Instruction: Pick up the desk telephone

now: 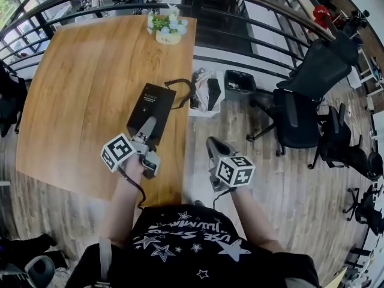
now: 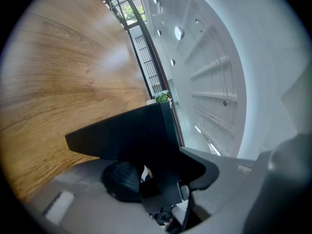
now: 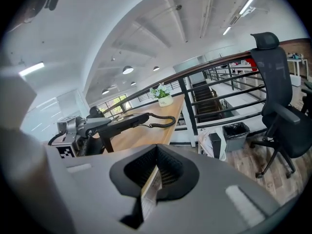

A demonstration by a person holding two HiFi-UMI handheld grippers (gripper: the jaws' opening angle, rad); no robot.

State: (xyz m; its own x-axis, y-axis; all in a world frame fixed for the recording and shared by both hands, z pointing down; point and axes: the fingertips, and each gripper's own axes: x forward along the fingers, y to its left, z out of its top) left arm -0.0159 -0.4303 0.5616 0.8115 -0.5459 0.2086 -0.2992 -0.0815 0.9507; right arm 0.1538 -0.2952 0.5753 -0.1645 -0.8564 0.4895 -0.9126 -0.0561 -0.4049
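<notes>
The black desk telephone (image 1: 150, 104) is near the right edge of the wooden table (image 1: 84, 83), its coiled cord (image 1: 180, 87) curling off its far end. My left gripper (image 1: 147, 128) is shut on the phone's near edge. In the left gripper view the dark slab of the phone (image 2: 131, 135) fills the space between the jaws of the left gripper (image 2: 156, 179). From the right gripper view the phone (image 3: 124, 123) is tilted, its near end lifted by the left gripper (image 3: 92, 126). My right gripper (image 1: 215, 144) hangs beside the table over the floor, shut and empty (image 3: 156, 172).
A potted plant (image 1: 168, 29) stands at the table's far edge by the railing. On the floor to the right are a white box of clutter (image 1: 207, 95), a black bin (image 1: 240, 81) and a black office chair (image 1: 306, 101).
</notes>
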